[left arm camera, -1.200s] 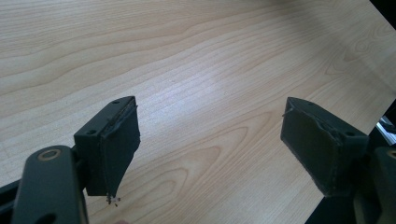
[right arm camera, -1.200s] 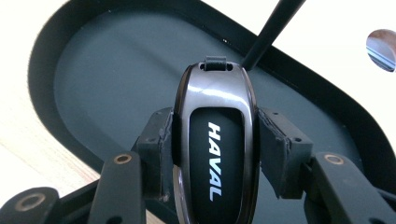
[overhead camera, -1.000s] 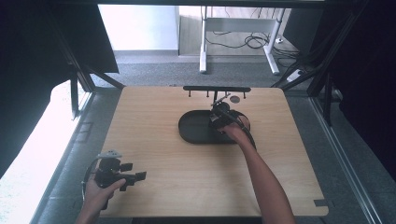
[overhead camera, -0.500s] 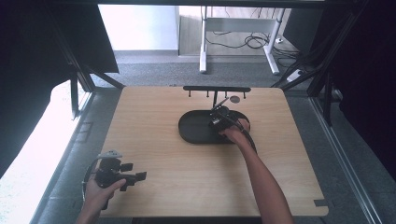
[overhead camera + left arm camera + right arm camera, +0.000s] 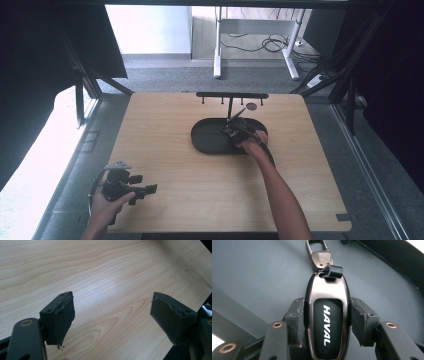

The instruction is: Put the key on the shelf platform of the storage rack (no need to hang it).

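One key fob (image 5: 327, 322) sits pinched in the right claw (image 5: 327, 322) over one tray (image 5: 207, 137); the left claw (image 5: 112, 320) gapes.

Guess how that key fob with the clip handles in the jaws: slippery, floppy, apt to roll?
The key fob has a glossy metal-look shell, so it probably slides easily between the right gripper pads, which clamp its curved sides. The carabiner clip hangs from a short strap loop, so it will likely swing freely. The flattish body seems unlikely to roll in the black tray.
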The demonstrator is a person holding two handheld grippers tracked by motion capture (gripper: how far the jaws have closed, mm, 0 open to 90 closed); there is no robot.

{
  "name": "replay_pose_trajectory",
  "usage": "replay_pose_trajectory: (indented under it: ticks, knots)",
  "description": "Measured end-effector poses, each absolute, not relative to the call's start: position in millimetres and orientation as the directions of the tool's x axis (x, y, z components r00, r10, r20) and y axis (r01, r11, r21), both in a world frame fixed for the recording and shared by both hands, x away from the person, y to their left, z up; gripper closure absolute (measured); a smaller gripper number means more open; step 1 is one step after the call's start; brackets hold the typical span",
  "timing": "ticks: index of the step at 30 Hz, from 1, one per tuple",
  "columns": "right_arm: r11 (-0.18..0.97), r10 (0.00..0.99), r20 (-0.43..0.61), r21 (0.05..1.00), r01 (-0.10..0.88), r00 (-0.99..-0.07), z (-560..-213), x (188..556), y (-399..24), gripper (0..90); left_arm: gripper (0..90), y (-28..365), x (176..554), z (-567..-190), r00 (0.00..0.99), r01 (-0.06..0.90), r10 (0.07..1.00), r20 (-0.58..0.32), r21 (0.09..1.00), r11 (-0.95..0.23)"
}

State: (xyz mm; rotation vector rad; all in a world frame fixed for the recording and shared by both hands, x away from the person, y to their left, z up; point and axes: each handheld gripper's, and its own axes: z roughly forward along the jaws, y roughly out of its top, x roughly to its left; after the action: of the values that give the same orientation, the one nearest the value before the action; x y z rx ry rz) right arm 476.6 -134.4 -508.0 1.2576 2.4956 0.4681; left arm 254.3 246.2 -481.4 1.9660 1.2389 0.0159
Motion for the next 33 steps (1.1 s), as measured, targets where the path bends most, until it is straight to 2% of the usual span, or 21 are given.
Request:
replay_pose_trajectory:
  ticks: [14, 33]
  knots:
    - [0.546, 0.818, -0.112, 0.462, 0.699, -0.565, -499.6, 471.8, -136.3, 42.5, 19.8, 244.8, 254.4, -482.0, 0.523, 0.755, 0.763, -0.378, 0.622, -0.209]
    - [0.575, 0.764, -0.109, 0.562, 0.594, -0.636, -450.4, 429.7, -140.6, 41.6, 19.8, 244.2, 254.2, -481.2, 0.526, 0.754, 0.763, -0.377, 0.622, -0.212]
